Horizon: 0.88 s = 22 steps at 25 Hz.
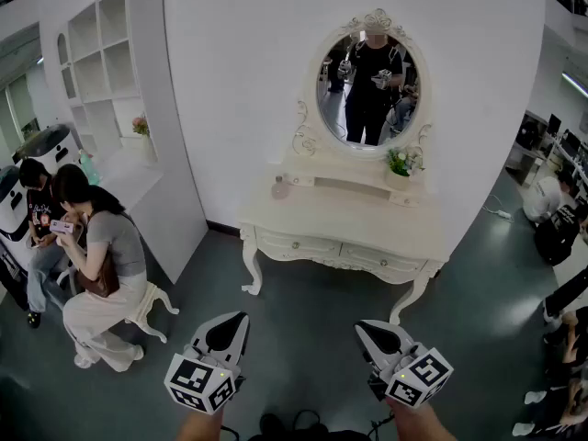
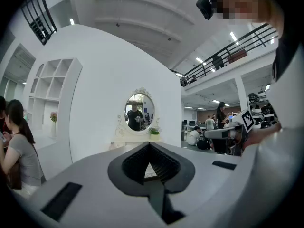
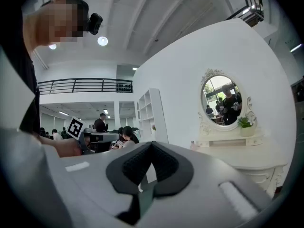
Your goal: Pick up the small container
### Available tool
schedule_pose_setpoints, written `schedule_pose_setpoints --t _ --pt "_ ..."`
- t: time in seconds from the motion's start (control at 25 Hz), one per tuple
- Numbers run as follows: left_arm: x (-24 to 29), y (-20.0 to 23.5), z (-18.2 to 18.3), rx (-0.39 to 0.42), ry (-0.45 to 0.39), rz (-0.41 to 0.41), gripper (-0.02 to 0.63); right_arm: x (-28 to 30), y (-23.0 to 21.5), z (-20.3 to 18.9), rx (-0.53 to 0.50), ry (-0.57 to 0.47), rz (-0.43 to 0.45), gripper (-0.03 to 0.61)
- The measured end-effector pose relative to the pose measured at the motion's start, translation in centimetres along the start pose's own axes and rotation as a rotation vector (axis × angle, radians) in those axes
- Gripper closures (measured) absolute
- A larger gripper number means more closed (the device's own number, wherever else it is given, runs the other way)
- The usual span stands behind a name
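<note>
The small container (image 1: 280,188), a pale pink jar, stands at the back left of the white dressing table (image 1: 340,226), below the oval mirror (image 1: 369,85). It shows tiny in the left gripper view (image 2: 112,146) and the right gripper view (image 3: 192,144). My left gripper (image 1: 237,322) and right gripper (image 1: 366,329) are held side by side over the floor, well short of the table, both pointing level toward it. The left gripper (image 2: 149,144) has its jaws together with nothing in them. The right gripper (image 3: 152,144) is likewise shut and empty.
A potted plant (image 1: 400,163) sits at the table's back right. Two people sit at the left, one on a white stool (image 1: 147,306). A white shelf unit (image 1: 115,81) stands against the left wall. Other people and desks fill the right edge (image 1: 556,219).
</note>
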State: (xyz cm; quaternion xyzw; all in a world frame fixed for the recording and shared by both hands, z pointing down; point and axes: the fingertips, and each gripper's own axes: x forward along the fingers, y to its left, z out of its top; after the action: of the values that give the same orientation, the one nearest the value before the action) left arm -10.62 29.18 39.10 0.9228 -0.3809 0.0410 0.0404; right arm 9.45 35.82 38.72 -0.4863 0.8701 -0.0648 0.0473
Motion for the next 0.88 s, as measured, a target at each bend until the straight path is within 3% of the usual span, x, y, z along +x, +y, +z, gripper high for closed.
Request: schedule_pose_setpoints --t 0.56,0.88 --pt "0.1 -6.8 -0.7 0.009 0.015 0.03 0.615 -6.6 -1.8 -0.8 0.057 -0.016 0.032 0.569" --pt "1.1 -6.6 -0.7 0.02 0.016 0.042 0.615 -6.0 -2.8 -0.4 0.102 -0.045 0.052 0.568"
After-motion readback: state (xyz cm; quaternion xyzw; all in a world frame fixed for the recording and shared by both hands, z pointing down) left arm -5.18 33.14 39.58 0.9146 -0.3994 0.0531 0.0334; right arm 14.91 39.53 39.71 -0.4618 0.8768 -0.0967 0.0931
